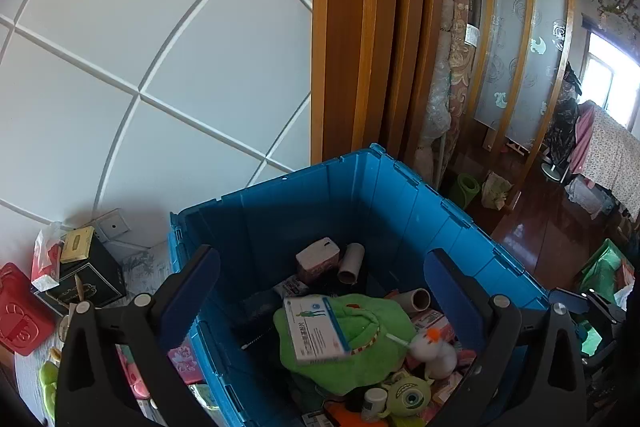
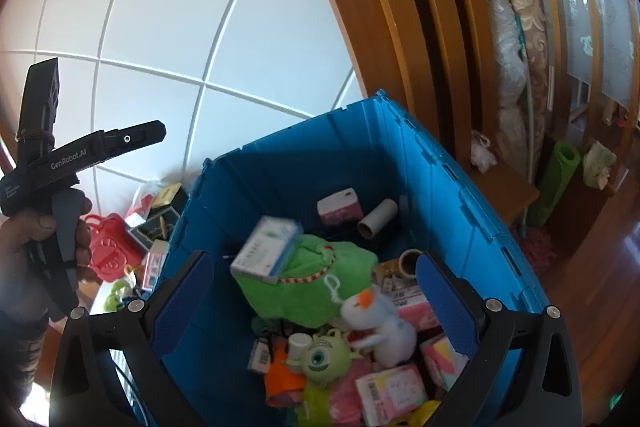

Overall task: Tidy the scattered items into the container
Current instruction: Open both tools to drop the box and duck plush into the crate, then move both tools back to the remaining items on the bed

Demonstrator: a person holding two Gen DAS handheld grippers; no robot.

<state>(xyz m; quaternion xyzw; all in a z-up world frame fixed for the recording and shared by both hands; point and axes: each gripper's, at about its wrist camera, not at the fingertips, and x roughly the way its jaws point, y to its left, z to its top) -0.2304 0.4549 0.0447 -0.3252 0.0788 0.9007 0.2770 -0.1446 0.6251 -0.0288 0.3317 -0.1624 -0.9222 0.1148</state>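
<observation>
A blue plastic bin (image 1: 404, 203) (image 2: 448, 187) holds several items. A white and blue medicine box (image 1: 316, 329) (image 2: 266, 249) is blurred and lies tilted on a green plush (image 1: 360, 359) (image 2: 320, 287). A white snowman toy (image 1: 434, 351) (image 2: 380, 323), a green one-eyed monster toy (image 1: 406, 395) (image 2: 322, 357), cardboard tubes (image 1: 350, 263) (image 2: 378, 219) and pink packets (image 2: 390, 389) lie around it. My left gripper (image 1: 320, 291) is open and empty above the bin. My right gripper (image 2: 314, 291) is open and empty above the bin. The left gripper's body (image 2: 68, 163) shows at the left of the right wrist view.
Left of the bin lie a red case (image 1: 18, 311) (image 2: 110, 247), a black box (image 1: 86, 277), a tissue pack (image 1: 46, 259) and small green and pink items (image 1: 48, 383). White panelled wall behind. Wooden frame (image 1: 352, 27), rolled rugs (image 1: 452, 75) and wood floor (image 1: 540, 235) at right.
</observation>
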